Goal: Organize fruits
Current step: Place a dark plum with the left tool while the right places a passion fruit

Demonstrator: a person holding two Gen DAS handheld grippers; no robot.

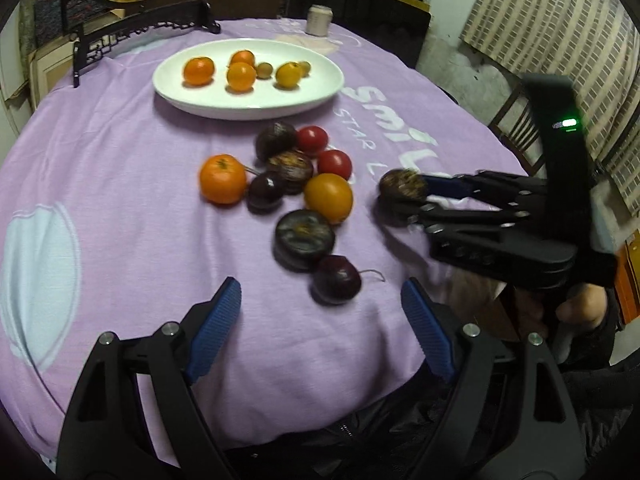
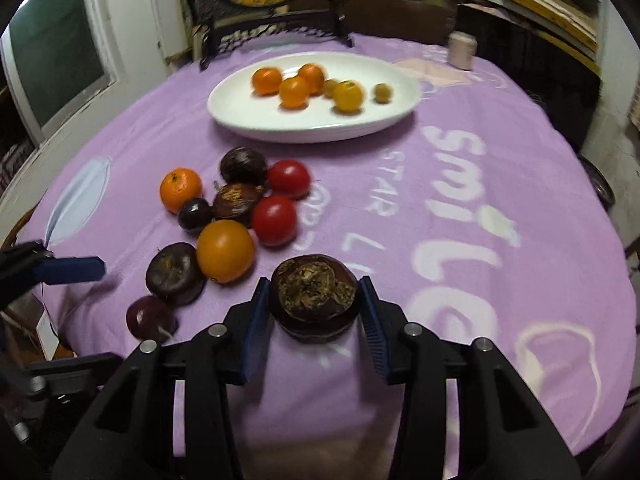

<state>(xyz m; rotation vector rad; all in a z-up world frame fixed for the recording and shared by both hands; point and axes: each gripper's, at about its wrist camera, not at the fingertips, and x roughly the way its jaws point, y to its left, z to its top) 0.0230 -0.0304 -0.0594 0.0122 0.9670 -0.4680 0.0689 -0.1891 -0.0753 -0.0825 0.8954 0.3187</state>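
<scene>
A white plate (image 1: 248, 110) (image 2: 312, 133) at the far side of the purple cloth holds several oranges and small yellowish fruits. In front of it is a pile: an orange (image 1: 222, 179), two red tomatoes (image 1: 334, 163), a yellow-orange fruit (image 1: 328, 197) and several dark purple fruits. My right gripper (image 2: 314, 300) (image 1: 400, 200) is shut on a dark brown fruit with a dried crown (image 2: 314, 292) (image 1: 402, 186), both blue pads against its sides, right of the pile. My left gripper (image 1: 320, 294) stands open just behind a dark plum (image 1: 336, 280). One of its blue fingers (image 2: 74, 270) shows at the left edge.
A beige cup (image 1: 319, 20) (image 2: 461, 51) stands at the far edge of the table. A black ornamental stand with a round picture (image 1: 140, 28) rises behind the plate. A wooden chair (image 1: 516, 120) is on the right. A hand (image 1: 580, 304) grips the right tool's handle.
</scene>
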